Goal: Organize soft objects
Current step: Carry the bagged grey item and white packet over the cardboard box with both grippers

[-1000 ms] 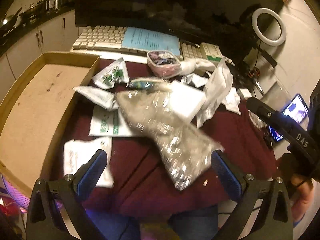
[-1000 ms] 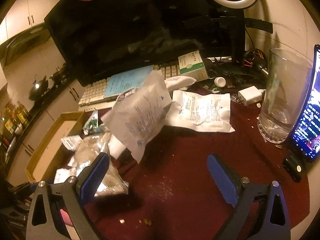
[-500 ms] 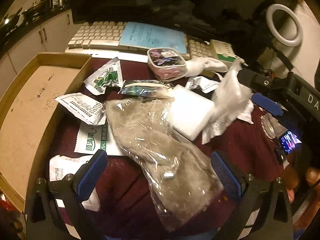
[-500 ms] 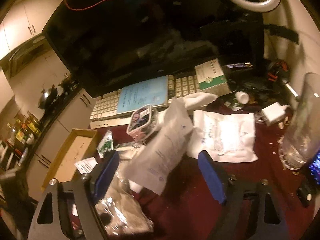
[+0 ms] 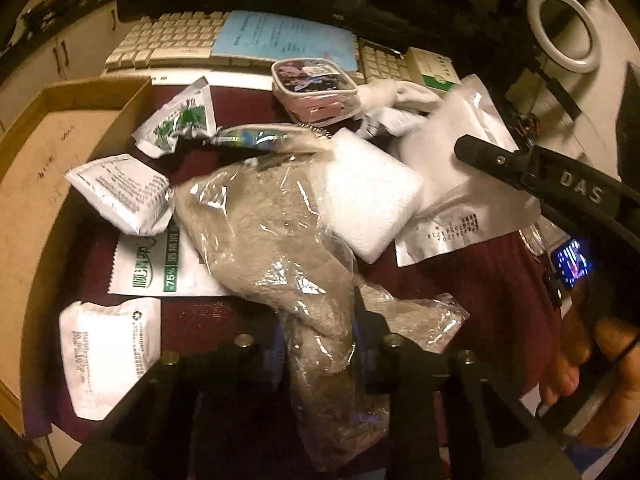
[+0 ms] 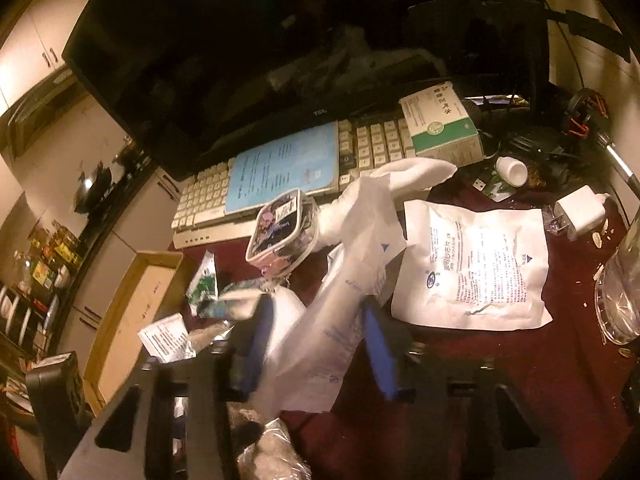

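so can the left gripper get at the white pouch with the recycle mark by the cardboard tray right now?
Probably not yet. The left gripper has just closed on the clear bag of grey fabric, so it is occupied. The white pouch lies uncovered beside the cardboard tray, reachable once the bag is set down.

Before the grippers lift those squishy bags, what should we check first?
1. Left hand-held gripper closed on the clear bag of grey stuffing: ok, its jaws have just been closing and now pinch the bag's narrow end.
2. Right hand-held gripper closed on the white printed pouch: cannot tell, its jaws have just been closing with the pouch between them, and blur hides contact.
3. Cardboard box has room: ok, bare floor shows.
4. Grey bag free of neighbours: not ok, it overlaps the white foam pad.
5. Drinking glass clear of the right gripper: ok.
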A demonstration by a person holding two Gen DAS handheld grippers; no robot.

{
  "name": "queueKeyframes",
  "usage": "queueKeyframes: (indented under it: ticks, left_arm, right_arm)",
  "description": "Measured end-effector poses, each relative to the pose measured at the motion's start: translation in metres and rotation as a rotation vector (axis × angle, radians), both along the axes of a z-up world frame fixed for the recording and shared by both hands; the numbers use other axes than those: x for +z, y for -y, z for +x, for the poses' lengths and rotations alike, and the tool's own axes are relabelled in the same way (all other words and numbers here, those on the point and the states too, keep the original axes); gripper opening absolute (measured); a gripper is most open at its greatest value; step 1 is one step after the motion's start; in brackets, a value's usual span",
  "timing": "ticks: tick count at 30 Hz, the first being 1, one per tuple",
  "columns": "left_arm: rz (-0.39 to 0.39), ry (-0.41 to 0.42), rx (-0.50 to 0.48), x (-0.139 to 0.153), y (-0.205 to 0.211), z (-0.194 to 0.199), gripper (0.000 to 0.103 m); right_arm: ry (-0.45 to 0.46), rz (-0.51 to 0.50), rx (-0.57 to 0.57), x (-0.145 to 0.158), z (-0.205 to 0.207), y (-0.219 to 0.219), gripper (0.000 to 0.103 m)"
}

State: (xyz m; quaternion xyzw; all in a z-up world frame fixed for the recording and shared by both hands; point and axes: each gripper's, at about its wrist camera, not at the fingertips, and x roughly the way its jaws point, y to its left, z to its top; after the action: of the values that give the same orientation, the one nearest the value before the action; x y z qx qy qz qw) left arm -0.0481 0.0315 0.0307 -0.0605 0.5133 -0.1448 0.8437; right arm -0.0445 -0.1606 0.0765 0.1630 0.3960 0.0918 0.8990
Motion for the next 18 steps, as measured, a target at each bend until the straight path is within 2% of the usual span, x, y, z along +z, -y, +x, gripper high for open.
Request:
queueKeyframes:
  ticks: [1,3,4,8,18]
  left_arm:
    - [0.003,0.009,-0.008,0.002,0.000,-0.002,0.020]
    - [0.006,0.031,-0.025,0.007,-0.001,-0.009,0.019]
    - [0.008,0.043,-0.032,0.011,-0.001,-0.013,0.019]
    - [0.027,0.095,-0.050,0.029,-0.006,-0.027,0.019]
    - [0.028,0.192,-0.078,0.070,-0.022,-0.047,0.019]
  right_arm:
    - [0.002,-0.018,-0.004,0.000,-0.001,-0.001,0.035]
    - [0.007,-0.054,-0.014,0.001,-0.003,-0.002,0.017]
    - [0.014,-0.053,-0.010,0.001,-0.005,-0.001,0.012]
    - [0.041,-0.058,-0.003,0.008,-0.013,-0.001,0.012]
    - [0.170,-0.081,-0.009,0.053,-0.044,-0.006,0.012]
